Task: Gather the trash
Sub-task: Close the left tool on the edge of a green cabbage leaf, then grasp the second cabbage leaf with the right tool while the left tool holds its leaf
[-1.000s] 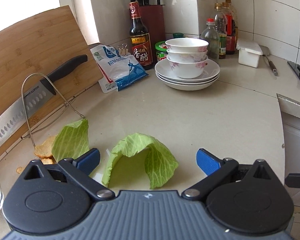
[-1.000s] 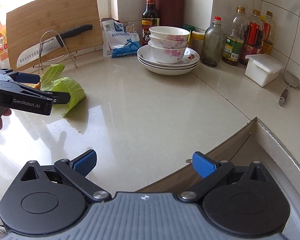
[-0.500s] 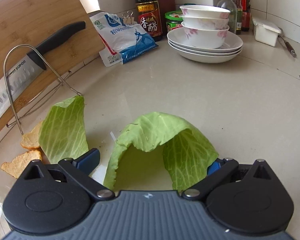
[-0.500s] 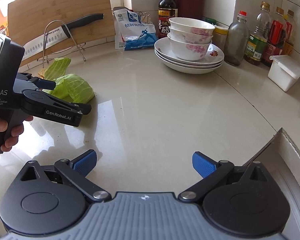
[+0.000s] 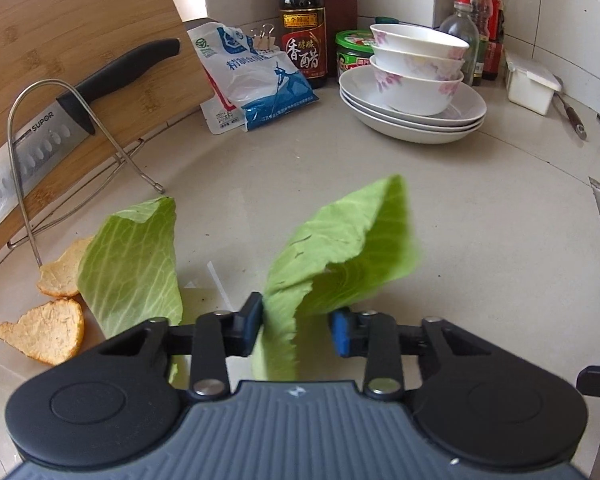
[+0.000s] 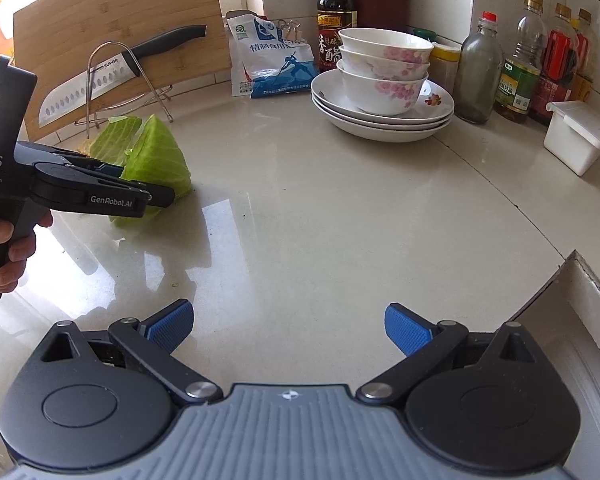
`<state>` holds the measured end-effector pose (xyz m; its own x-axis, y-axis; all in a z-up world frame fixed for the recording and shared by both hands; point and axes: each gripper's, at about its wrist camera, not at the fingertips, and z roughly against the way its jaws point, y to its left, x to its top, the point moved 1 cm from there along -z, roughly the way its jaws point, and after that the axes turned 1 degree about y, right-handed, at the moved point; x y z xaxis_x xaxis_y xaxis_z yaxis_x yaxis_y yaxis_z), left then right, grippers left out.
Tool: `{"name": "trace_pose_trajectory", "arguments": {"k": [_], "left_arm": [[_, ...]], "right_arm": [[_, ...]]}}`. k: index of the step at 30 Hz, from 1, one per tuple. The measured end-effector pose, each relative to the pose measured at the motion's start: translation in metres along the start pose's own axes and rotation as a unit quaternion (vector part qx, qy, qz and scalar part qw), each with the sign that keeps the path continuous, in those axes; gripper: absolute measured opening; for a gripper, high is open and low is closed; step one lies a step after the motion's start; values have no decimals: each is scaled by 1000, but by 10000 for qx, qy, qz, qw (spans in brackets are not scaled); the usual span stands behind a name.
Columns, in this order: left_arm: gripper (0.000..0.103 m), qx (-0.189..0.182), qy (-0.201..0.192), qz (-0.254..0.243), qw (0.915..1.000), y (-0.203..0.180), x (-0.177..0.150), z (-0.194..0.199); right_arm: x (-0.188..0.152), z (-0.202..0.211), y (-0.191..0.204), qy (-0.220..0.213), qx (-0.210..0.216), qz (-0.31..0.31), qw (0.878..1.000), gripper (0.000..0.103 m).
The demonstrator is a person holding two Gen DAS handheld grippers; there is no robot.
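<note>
My left gripper (image 5: pixel 298 326) is closed on a green cabbage leaf (image 5: pixel 340 248), which folds up between its blue pads; the leaf still rests low over the counter. A second cabbage leaf (image 5: pixel 134 264) lies just left of it, beside two orange peel pieces (image 5: pixel 44 330). In the right wrist view the left gripper (image 6: pixel 156 196) pinches the cabbage leaf (image 6: pixel 160 160) at the left of the counter. My right gripper (image 6: pixel 288 326) is open and empty, above the counter near its front edge.
A cutting board (image 5: pixel 72 40) with a knife (image 5: pixel 72 108) on a wire rack stands at the back left. A salt bag (image 5: pixel 256 84), vinegar bottle (image 5: pixel 302 20), stacked bowls on plates (image 5: pixel 414 92), bottles and a white box (image 5: pixel 530 86) line the back. A sink edge (image 6: pixel 580 280) is at right.
My left gripper moved forward over the curled cabbage leaf and shut on it, folding the leaf upward. My right gripper stayed open and drifted slightly.
</note>
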<state>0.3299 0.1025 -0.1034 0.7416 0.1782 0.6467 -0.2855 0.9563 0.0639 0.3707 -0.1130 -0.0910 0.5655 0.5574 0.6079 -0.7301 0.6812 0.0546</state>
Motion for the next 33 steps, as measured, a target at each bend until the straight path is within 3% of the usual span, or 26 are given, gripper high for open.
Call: {"name": "trace_pose_trajectory", "arguments": {"k": [7, 25, 33], "left_arm": [[4, -88, -35, 122, 9999, 11, 0, 6], [2, 85, -225, 345, 9991, 41, -19, 76], [2, 455, -268, 597, 9968, 62, -42, 116]], "right_arm": [[4, 0, 5, -43, 29, 100, 9999, 103], [22, -7, 27, -146, 478, 826, 9953, 103], [46, -32, 57, -218, 956, 1354, 9859, 103]]}}
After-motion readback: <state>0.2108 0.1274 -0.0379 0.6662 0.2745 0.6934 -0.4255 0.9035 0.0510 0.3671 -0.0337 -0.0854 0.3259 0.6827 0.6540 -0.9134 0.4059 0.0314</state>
